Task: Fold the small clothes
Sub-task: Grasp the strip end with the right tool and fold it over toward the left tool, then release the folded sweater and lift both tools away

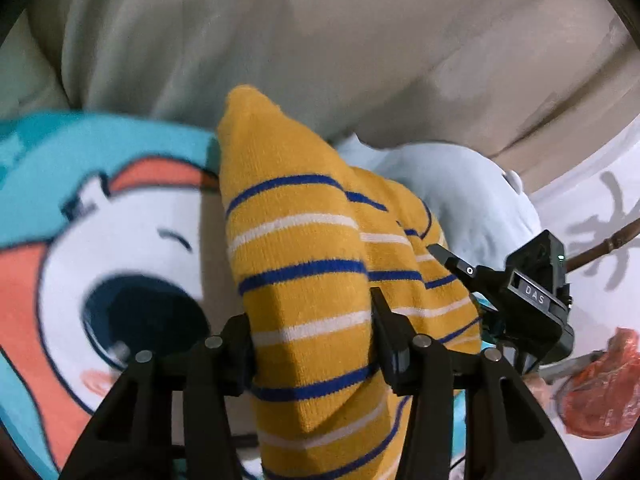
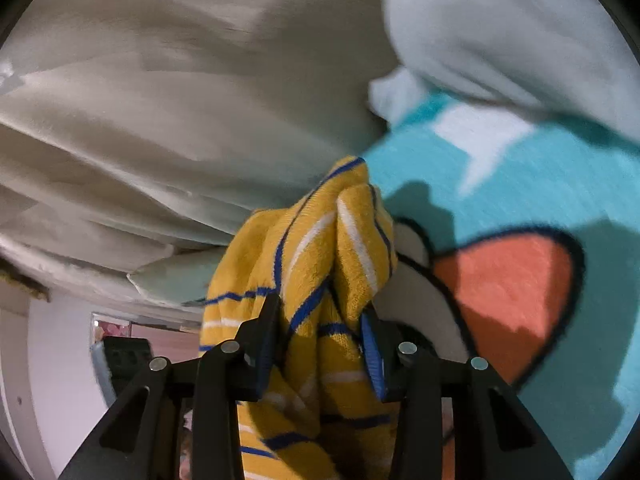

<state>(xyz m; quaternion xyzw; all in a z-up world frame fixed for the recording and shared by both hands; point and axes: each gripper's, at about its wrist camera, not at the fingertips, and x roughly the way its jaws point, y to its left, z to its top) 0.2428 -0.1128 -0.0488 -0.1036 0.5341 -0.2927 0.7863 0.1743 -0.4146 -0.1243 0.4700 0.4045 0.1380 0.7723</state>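
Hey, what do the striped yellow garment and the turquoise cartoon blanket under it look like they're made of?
The yellow striped garment looks like a soft knit, probably cotton: fine ribbed rows and slightly fuzzy blue and white stripes show. The turquoise blanket looks like matte plush or fleece, with a short nap and printed cartoon shapes; blur leaves the fibre open.

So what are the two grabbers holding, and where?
Both hold the yellow striped garment: the left gripper clamps a smooth fold of it, and the right gripper pinches a bunched-up part.
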